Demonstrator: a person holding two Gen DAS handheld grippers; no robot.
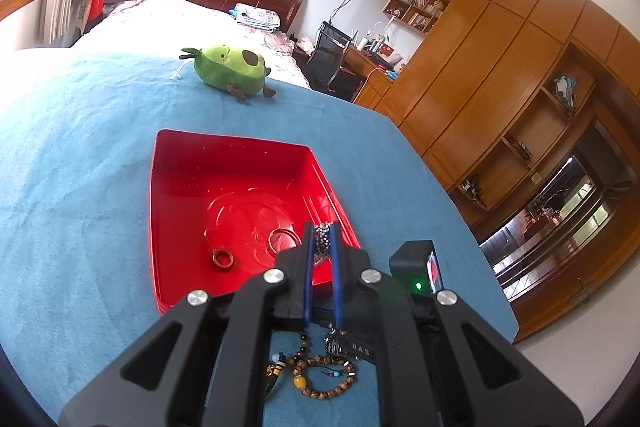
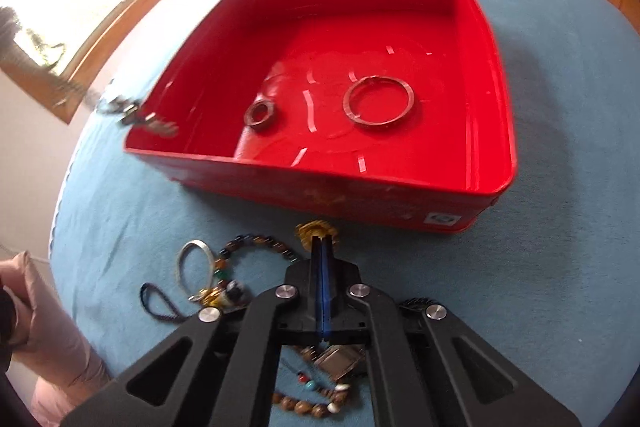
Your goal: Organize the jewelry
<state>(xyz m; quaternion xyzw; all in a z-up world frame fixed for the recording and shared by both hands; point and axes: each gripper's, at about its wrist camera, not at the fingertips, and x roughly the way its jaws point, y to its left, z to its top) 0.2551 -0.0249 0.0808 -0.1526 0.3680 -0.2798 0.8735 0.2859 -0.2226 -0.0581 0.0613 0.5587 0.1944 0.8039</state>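
Left wrist view first: the left gripper (image 1: 322, 227) hung over the near right corner of the red tray (image 1: 176, 163), its blue fingers (image 1: 308, 267) narrowed onto a dark beaded chain (image 1: 322, 241), part of which dangled below. Risk, as I judged it: that corner was tight, so beads could drape over the rim and slide out onto the blue cloth (image 1: 80, 187) on release. Inside the tray lay a small brown ring (image 1: 223, 259) and a thin bangle (image 1: 285, 241). Nearer the camera, a wooden bead bracelet (image 1: 325, 375) waited on the cloth. A green avocado plush (image 1: 230, 67) sat far off.

Right wrist view next: the right gripper (image 2: 322, 239) had its fingers pressed almost together on a gold-coloured piece (image 2: 314, 230) just short of the tray's near wall (image 2: 320, 187). The grip looked thin; a snag on neighbouring strands could drag the dark bead string (image 2: 260, 245) along. A silver bangle (image 2: 196, 263) lay to the left, and the ring and bangle rested in the tray, well apart.
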